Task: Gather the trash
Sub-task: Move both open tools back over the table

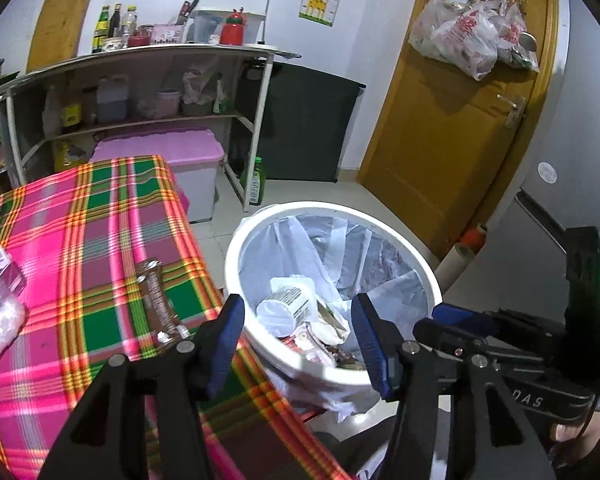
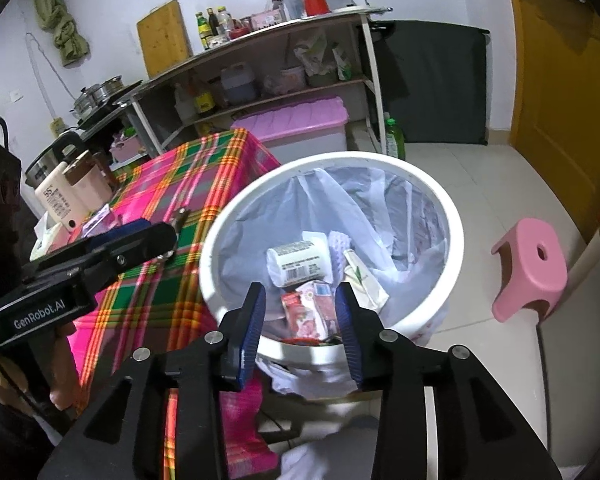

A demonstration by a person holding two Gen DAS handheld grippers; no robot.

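1. The table [image 1: 80, 216], under a pink and green plaid cloth, lies to the left of both grippers; its near edge is cut off by the frame and partly hidden behind the black arms.
2. The white trash bin [image 2: 456, 216] stands on the floor right beside the table, directly ahead of and below the right gripper [image 2: 300, 320]. A thin clear liner bag [image 2: 360, 200] is draped inside it; its lower folds are hard to make out.
3. In the bin lie a white labelled container [image 2: 296, 260] with a barcode, a red and white carton [image 2: 312, 312] and crumpled paper packets [image 2: 360, 276]. What lies beneath them is hidden.
4. The right gripper hangs over the bin's near rim, jaws parted with nothing pressed between the blue pads; the carton shows through the gap, lying below in the bin.
5. The left gripper [image 1: 300, 336] is spread wide and empty, over the table's edge and the bin's left rim.
6. A brown wrapper [image 1: 156, 300] lies on the cloth just ahead-left of the left gripper's left finger.
7. Further left, a clear plastic packet [image 1: 0, 304] is cut off by the frame edge.
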